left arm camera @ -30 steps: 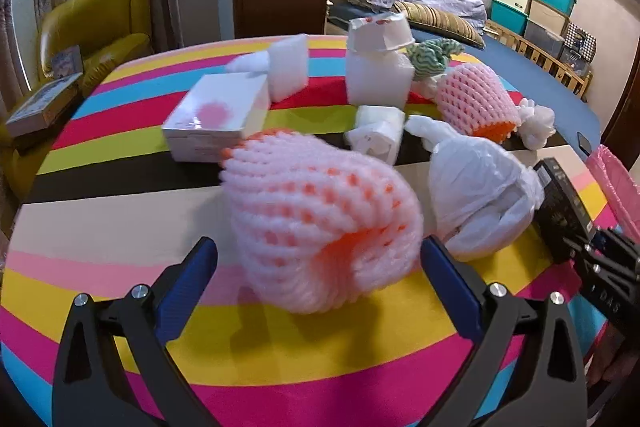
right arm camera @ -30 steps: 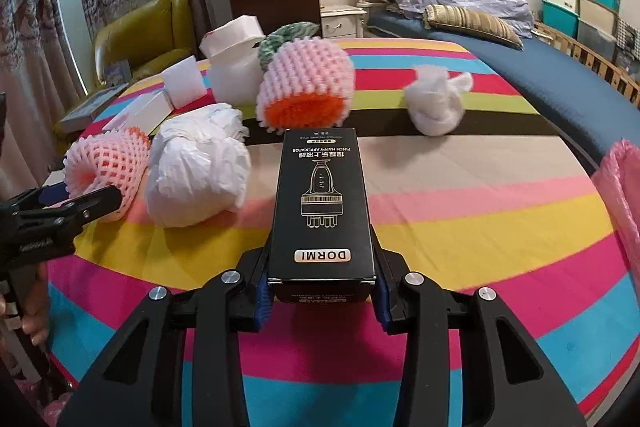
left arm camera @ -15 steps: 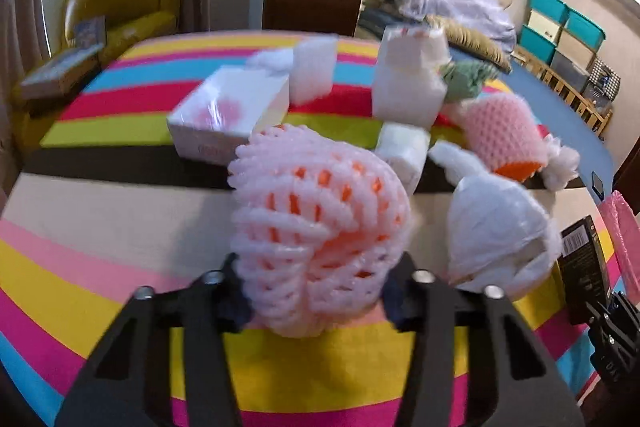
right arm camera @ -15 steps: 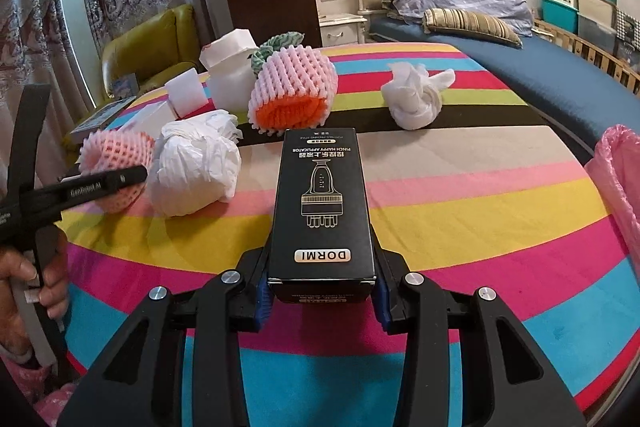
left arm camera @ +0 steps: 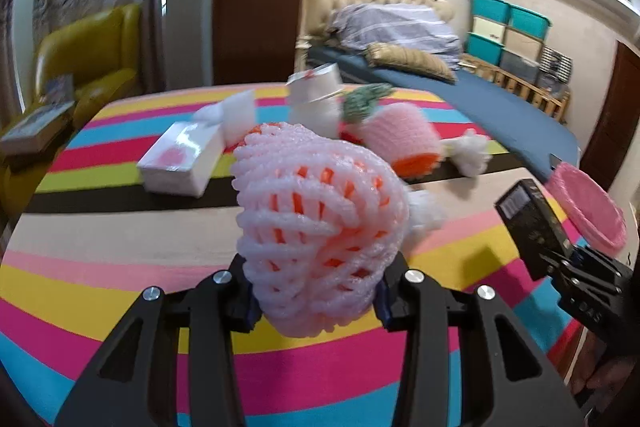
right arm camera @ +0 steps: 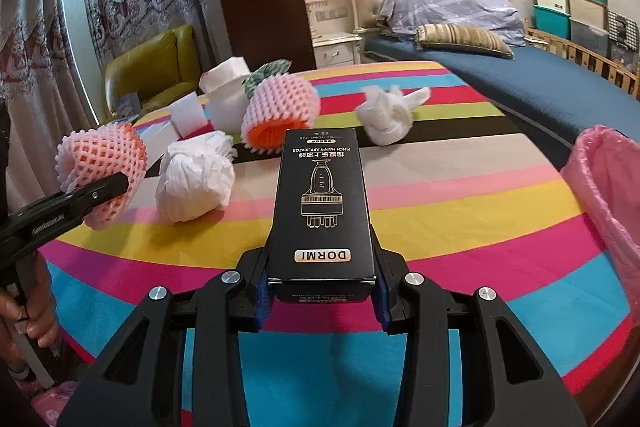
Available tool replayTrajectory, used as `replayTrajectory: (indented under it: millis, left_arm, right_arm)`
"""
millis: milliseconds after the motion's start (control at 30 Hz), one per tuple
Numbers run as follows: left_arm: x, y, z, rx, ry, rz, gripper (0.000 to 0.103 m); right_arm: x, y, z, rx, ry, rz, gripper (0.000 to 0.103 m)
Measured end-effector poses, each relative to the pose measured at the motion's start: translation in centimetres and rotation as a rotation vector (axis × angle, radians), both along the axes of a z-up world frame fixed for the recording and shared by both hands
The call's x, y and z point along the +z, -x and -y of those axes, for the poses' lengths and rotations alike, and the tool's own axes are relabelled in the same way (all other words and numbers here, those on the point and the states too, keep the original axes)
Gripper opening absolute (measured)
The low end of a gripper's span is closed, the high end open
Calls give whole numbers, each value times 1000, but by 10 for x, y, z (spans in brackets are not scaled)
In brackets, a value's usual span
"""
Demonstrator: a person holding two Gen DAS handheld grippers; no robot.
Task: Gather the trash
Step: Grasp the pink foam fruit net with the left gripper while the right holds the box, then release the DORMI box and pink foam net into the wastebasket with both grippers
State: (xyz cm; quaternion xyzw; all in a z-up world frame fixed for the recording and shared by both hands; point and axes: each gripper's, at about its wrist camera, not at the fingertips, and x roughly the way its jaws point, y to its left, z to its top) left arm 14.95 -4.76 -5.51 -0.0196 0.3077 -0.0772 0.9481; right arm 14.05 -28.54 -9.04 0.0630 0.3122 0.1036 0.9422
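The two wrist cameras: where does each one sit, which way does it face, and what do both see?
Left wrist: sits behind the left tool, faces across the striped table toward the bed; the tool is shut on a pink foam fruit net.
Right wrist: sits behind the right tool, faces likewise; the tool is shut on a black DORMI box, a hand at left.
Shared: net, box, table, pink trash bag.

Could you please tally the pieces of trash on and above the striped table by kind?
Pink foam nets: 2
Green foam net: 1
Crumpled white bags: 2
White boxes and foam blocks: 3
Black box: 1
Total: 9 in view
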Motion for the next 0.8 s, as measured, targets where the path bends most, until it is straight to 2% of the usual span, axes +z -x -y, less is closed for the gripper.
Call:
replayTrajectory:
  millis: [300,467,800]
  left_arm:
    - [11,14,48,-145,-30,74,42]
    - [9,11,79,-223,-57,70,43]
    - [12,1,143,-384,-32,59,43]
  right_arm:
    - [6,14,38,-64,-33,37,38]
    - [8,20,65,-117,-48,50,38]
    - [14,36,127,-257,-56,88,38]
